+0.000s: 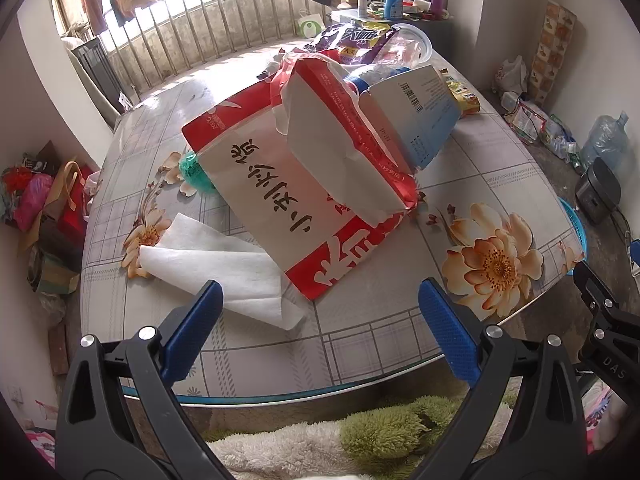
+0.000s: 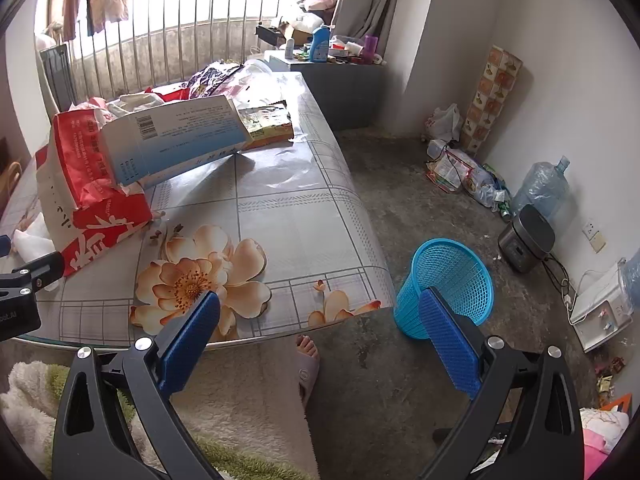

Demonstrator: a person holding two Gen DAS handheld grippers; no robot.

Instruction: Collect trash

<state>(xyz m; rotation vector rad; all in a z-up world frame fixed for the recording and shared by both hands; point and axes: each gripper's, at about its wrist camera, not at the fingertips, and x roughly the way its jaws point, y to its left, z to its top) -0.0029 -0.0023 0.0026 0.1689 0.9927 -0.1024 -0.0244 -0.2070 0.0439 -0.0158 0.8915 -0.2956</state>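
A red and white paper bag lies on the flowered table, with a blue and white carton leaning on it. A white tissue sheet lies flat just past my left gripper, which hovers open over the table's near edge with nothing between its fingers. In the right wrist view the bag and carton sit at the left. My right gripper hangs open over the table's corner, with a blue mesh bin on the floor behind its right finger.
Snack packets and a plastic bottle crowd the table's far end. A yellow box lies beyond the carton. A rice cooker and a water jug stand by the right wall. A foot in a slipper shows below the table.
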